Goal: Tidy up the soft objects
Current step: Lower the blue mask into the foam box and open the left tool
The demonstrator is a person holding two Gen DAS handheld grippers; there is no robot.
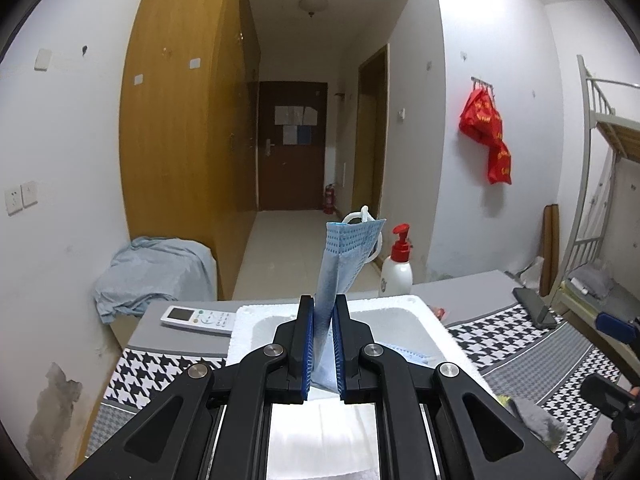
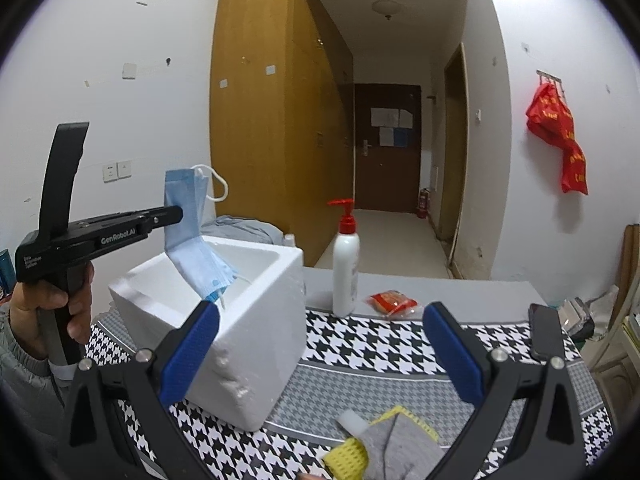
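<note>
My left gripper (image 1: 323, 312) is shut on a blue face mask (image 1: 344, 256) and holds it above the white foam box (image 1: 436, 320). In the right wrist view the left gripper (image 2: 176, 213) pinches the mask (image 2: 188, 216), whose lower end hangs into the foam box (image 2: 256, 320). My right gripper (image 2: 320, 344) is open and empty, just above a grey and yellow cloth (image 2: 384, 444) on the table. That cloth also shows in the left wrist view (image 1: 536, 420).
A houndstooth cloth (image 2: 380, 344) covers the table. On it stand a white pump bottle (image 2: 346, 268), a red packet (image 2: 392, 302), a black phone (image 2: 544, 332) and a remote control (image 1: 198, 319). A bunk bed (image 1: 600, 200) stands at right.
</note>
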